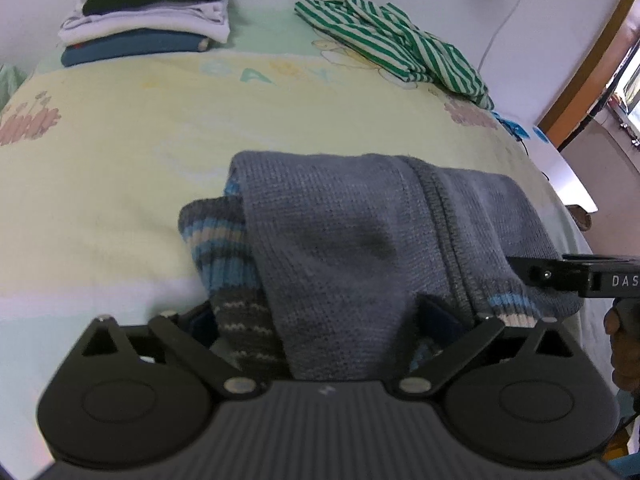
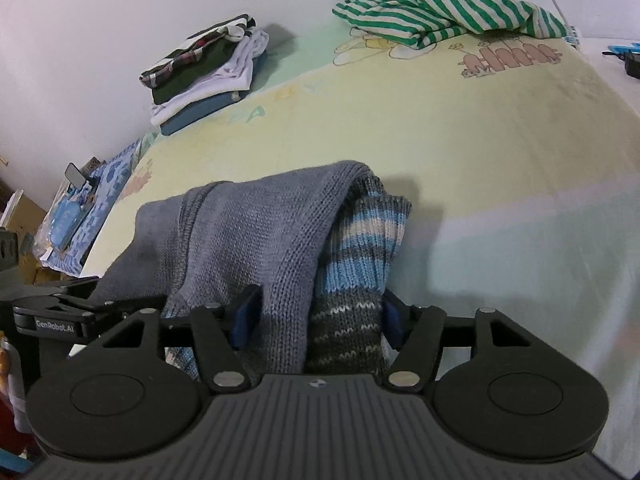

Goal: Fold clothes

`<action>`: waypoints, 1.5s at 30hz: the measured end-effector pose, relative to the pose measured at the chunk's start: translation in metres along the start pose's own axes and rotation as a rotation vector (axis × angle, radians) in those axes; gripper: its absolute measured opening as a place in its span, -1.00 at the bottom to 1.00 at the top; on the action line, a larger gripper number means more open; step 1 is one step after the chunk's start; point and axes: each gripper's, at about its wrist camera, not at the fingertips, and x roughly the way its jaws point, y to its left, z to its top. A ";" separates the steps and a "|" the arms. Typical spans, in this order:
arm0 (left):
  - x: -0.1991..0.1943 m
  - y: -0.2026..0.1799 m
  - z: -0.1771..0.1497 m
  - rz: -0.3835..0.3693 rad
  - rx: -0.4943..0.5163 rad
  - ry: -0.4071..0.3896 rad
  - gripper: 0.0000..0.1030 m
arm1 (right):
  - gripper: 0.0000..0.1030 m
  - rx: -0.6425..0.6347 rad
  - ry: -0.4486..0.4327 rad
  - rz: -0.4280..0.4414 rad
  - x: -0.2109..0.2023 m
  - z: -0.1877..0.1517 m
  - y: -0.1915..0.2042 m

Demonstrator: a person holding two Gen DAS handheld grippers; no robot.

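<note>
Left wrist view: left gripper fingers spread wide, the folded grey knit sweater bunched between them on the bed; whether the pads press it cannot be told. Right wrist view: right gripper fingers stand wide around the sweater's striped cuff; grip uncertain.

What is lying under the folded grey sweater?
The grey sweater lies on the yellow bedsheet; its own striped part peeks out underneath. Anything further beneath is covered.
</note>
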 end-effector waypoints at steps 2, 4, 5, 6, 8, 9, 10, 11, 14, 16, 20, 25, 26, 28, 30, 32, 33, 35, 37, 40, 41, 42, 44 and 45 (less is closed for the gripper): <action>0.003 -0.003 0.003 0.006 0.006 -0.004 0.97 | 0.30 -0.024 -0.006 0.007 0.004 0.001 0.003; 0.007 -0.005 0.006 0.012 0.006 -0.007 0.97 | 0.36 -0.053 -0.018 0.007 0.010 0.003 0.008; 0.009 -0.006 0.008 0.016 0.005 -0.008 0.95 | 0.37 -0.069 -0.023 -0.001 0.013 0.005 0.011; 0.011 -0.006 0.010 0.018 0.005 -0.007 0.94 | 0.36 -0.081 -0.026 -0.008 0.016 0.006 0.014; 0.012 -0.006 0.012 0.018 -0.002 -0.010 0.94 | 0.31 -0.089 -0.030 -0.013 0.017 0.008 0.014; 0.011 -0.006 0.011 0.015 -0.005 -0.012 0.92 | 0.22 -0.086 -0.031 -0.008 0.017 0.008 0.012; 0.009 -0.005 0.010 0.012 -0.006 -0.015 0.89 | 0.16 -0.080 -0.029 0.000 0.016 0.007 0.010; 0.008 -0.004 0.008 0.008 -0.007 -0.017 0.82 | 0.06 -0.065 -0.021 0.013 0.014 0.007 0.007; 0.002 -0.003 0.005 0.006 -0.005 -0.020 0.60 | -0.06 -0.028 -0.002 0.044 0.008 0.004 0.000; 0.000 -0.001 0.004 0.000 -0.010 -0.019 0.50 | -0.09 -0.033 0.002 0.044 0.005 0.003 0.000; 0.002 -0.003 0.002 0.011 0.006 -0.027 0.58 | 0.01 -0.052 0.005 0.033 0.009 0.004 0.005; 0.007 -0.006 0.004 0.021 0.021 -0.035 0.71 | 0.18 -0.072 -0.020 0.022 0.013 0.004 0.010; 0.008 -0.004 0.005 0.016 0.017 -0.038 0.71 | 0.21 -0.072 -0.026 0.019 0.014 0.004 0.010; 0.008 -0.003 0.006 0.017 0.010 -0.042 0.70 | 0.23 -0.060 -0.040 0.013 0.016 0.005 0.010; 0.008 -0.003 0.007 0.022 0.003 -0.047 0.59 | 0.10 -0.049 -0.051 0.006 0.017 0.006 0.009; 0.006 -0.003 0.007 0.025 -0.011 -0.052 0.39 | -0.02 -0.036 -0.047 0.000 0.016 0.006 0.008; 0.004 -0.002 0.007 0.018 -0.025 -0.053 0.25 | -0.08 -0.023 -0.045 0.004 0.015 0.006 0.007; 0.001 0.000 0.008 0.008 -0.046 -0.054 0.15 | -0.13 -0.025 -0.044 0.006 0.012 0.006 0.008; -0.002 -0.002 0.007 0.013 -0.035 -0.055 0.12 | -0.15 -0.045 -0.044 -0.001 0.010 0.005 0.011; -0.001 -0.006 0.005 0.029 -0.014 -0.059 0.11 | -0.16 -0.070 -0.042 -0.008 0.010 0.005 0.014; -0.001 -0.005 0.005 0.028 -0.017 -0.058 0.12 | -0.14 -0.060 -0.038 -0.006 0.011 0.006 0.013; 0.000 -0.003 0.005 0.024 -0.026 -0.056 0.19 | -0.09 -0.050 -0.034 -0.004 0.012 0.007 0.011; 0.003 -0.002 0.005 0.023 -0.025 -0.056 0.34 | 0.02 -0.027 -0.028 0.000 0.014 0.007 0.009; 0.005 -0.002 0.005 0.023 -0.020 -0.057 0.40 | 0.07 -0.027 -0.032 0.002 0.014 0.007 0.009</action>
